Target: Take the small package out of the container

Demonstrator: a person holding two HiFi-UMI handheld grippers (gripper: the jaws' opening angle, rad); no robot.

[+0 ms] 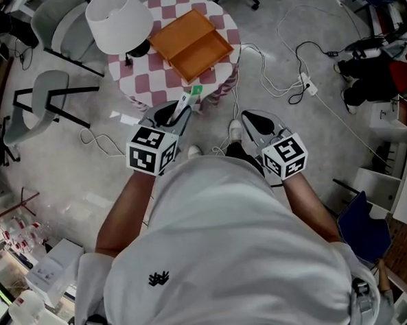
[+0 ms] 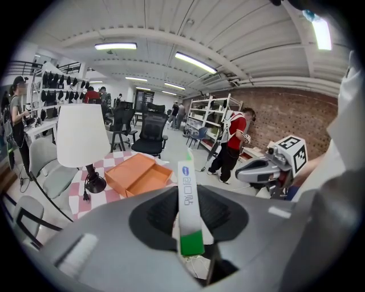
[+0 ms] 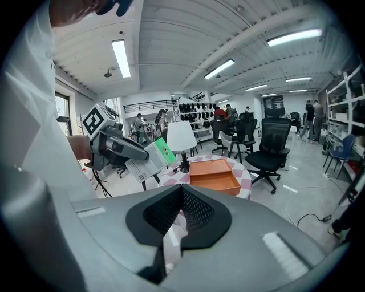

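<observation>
My left gripper (image 1: 176,116) is shut on a small white package with a green end (image 1: 189,99), holding it upright in the air in front of my body, short of the table. Its thin edge stands between the pads in the left gripper view (image 2: 186,194), and the right gripper view shows its printed flat side (image 3: 149,160). The open orange box (image 1: 192,45) lies on the round chequered table (image 1: 146,88), and nothing shows inside it. My right gripper (image 1: 252,122) hovers beside the left one, shut, with nothing between its jaws (image 3: 181,191).
A white-shaded lamp (image 1: 118,19) stands on the table left of the box. Grey chairs (image 1: 47,99) are at the left. Cables and a power strip (image 1: 307,85) lie on the floor at the right. Office chairs and people stand further back (image 2: 232,137).
</observation>
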